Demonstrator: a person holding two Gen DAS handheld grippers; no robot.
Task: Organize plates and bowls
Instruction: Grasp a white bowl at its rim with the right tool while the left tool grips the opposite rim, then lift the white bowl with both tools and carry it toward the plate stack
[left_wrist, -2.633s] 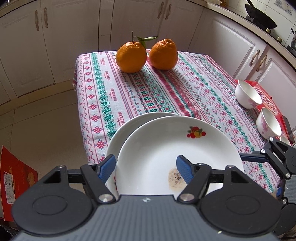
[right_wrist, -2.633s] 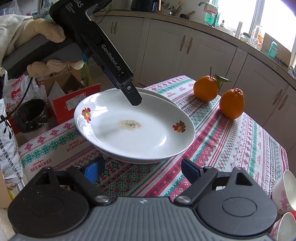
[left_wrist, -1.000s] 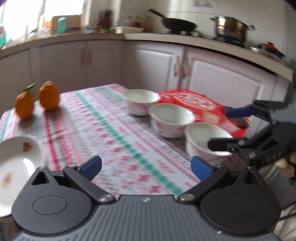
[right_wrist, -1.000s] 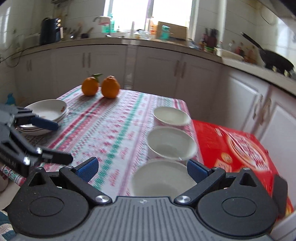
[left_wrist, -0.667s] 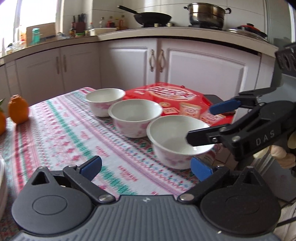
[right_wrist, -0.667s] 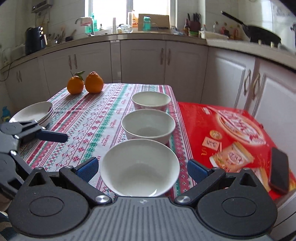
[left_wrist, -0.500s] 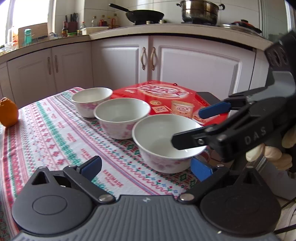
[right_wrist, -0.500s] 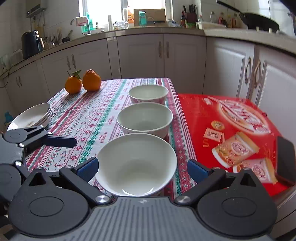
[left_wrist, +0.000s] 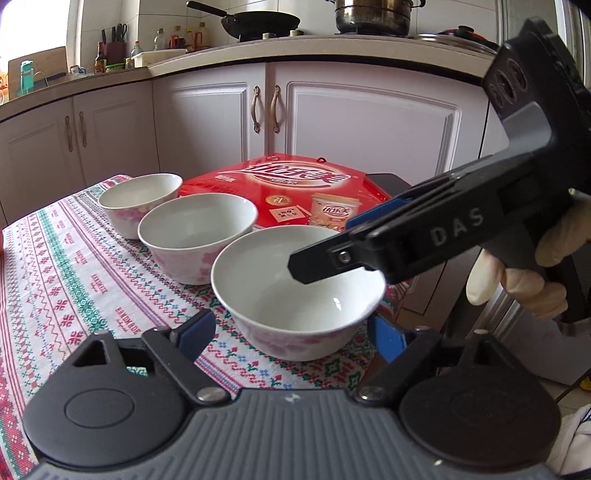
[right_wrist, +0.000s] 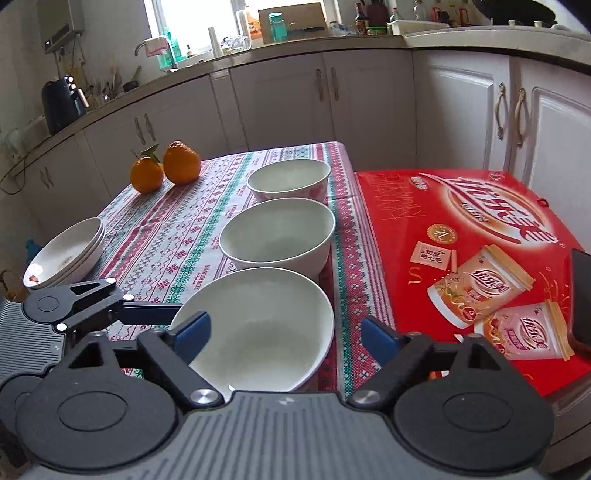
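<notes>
Three white bowls with pink flowers stand in a row on the patterned tablecloth. The nearest bowl (left_wrist: 295, 291) (right_wrist: 258, 325) lies between the blue pads of my left gripper (left_wrist: 290, 339). Those jaws are closing, and a strip of cloth still shows beside the left pad. My right gripper (right_wrist: 286, 336) (left_wrist: 321, 245) reaches over the same bowl from the right. Its jaws are closing too, across the bowl, with no pad visibly pressing. One left-gripper finger (right_wrist: 155, 308) points at the bowl's left rim. The middle bowl (right_wrist: 277, 232) and far bowl (right_wrist: 288, 179) stand behind. A stack of white plates (right_wrist: 66, 254) sits at the table's left edge.
A red snack box (right_wrist: 461, 229) lies right of the bowls with a dark phone (right_wrist: 581, 295) on its edge. Two oranges (right_wrist: 166, 170) sit at the table's far end. A gloved hand (left_wrist: 517, 284) holds the right gripper. White kitchen cabinets surround the table.
Both grippers left the plate stack, swung to the row of bowls and came in low at the nearest bowl. In the last half second both pairs of jaws have narrowed.
</notes>
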